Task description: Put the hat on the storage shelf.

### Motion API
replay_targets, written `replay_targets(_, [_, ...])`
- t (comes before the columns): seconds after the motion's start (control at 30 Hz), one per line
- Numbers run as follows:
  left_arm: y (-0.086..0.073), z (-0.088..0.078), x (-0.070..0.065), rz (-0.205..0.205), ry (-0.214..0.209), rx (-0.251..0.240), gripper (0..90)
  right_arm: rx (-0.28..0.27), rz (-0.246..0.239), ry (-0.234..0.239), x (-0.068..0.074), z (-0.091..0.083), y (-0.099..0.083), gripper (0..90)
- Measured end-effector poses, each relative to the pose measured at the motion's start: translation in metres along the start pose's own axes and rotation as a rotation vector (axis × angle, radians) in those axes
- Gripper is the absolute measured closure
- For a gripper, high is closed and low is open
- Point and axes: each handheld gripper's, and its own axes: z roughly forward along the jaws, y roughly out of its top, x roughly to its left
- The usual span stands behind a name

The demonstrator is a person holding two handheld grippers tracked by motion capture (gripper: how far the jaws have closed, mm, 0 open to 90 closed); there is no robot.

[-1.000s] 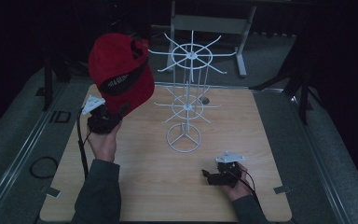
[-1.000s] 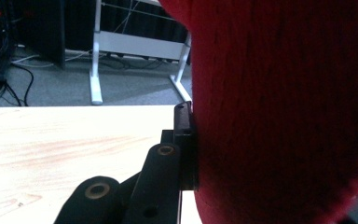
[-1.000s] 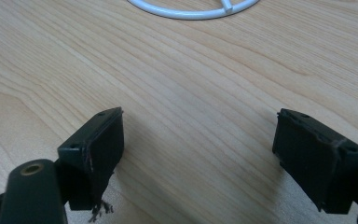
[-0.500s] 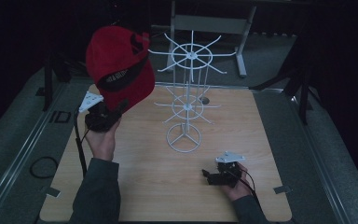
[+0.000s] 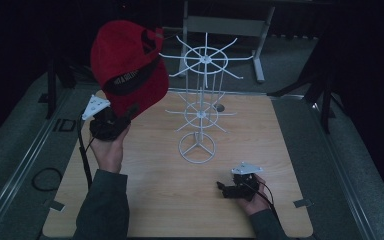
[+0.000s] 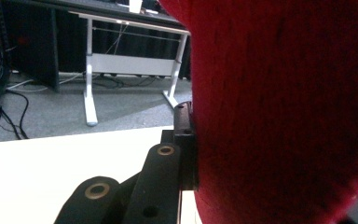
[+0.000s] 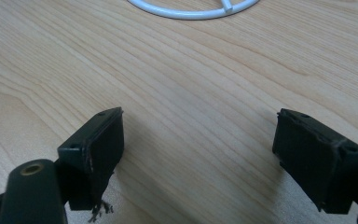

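While the left gripper point(image 5: 111, 122) is held up above the surface's point(image 5: 150, 200) left edge, its jaws pinch the lower edge of a red cap point(image 5: 127, 65), which hangs in the air just left of the white wire rack point(image 5: 200, 107). Seen from the left gripper view, the cap point(image 6: 284, 112) presses against the black jaw. Near the front right, the right gripper point(image 5: 232, 189) rests low, jaws spread wide with bare wood between them, rack base point(image 7: 193, 9) ahead.
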Motion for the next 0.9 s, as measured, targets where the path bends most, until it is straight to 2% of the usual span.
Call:
replay_targets(0.53, [0.008, -0.011, -0.009, 0.013, -0.024, -0.036, 85.2, 0.001, 0.001, 0.0, 0.0, 0.0, 0.0, 16.3])
replay_targets(0.7, [0.008, -0.013, -0.011, 0.03, -0.028, -0.04, 85.2, 0.002, 0.0, 0.001, 0.0, 0.0, 0.0, 16.3])
replay_targets(0.9, [0.006, -0.014, -0.014, 0.031, -0.036, -0.041, 85.2, 0.002, 0.0, 0.001, 0.0, 0.0, 0.0, 16.3])
